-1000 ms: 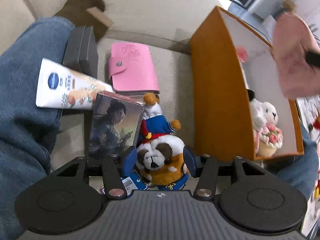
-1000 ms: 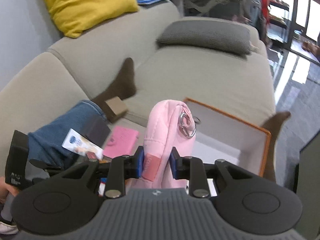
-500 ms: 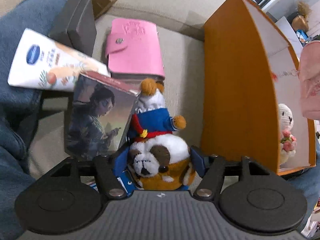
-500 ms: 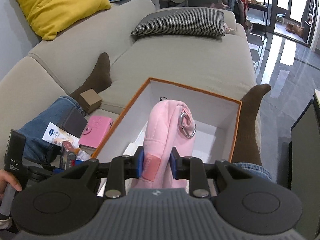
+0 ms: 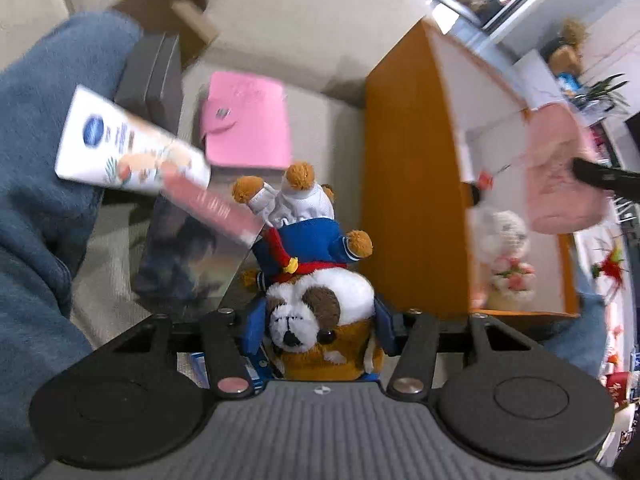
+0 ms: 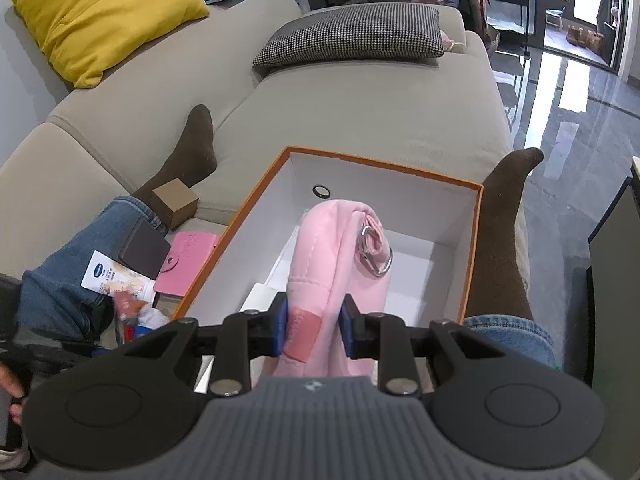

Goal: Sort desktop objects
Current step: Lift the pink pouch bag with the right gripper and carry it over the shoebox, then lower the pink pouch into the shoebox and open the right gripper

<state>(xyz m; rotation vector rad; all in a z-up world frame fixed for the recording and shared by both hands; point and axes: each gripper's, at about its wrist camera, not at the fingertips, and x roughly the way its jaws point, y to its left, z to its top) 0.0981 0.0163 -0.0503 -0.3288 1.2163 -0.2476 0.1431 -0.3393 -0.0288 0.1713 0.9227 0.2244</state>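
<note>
An orange box with a white interior is set on the beige sofa, between a person's legs. Over it, a pink pouch is clamped in the right tongs. Beside the box, the head of a plush dog is enclosed by the closing left tongs.

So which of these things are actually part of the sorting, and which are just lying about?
Being sorted: pink pouch, plush dog, orange box, pink wallet, cream tube, picture box.

Lying about: yellow cushion, checked cushion, sofa.
</note>
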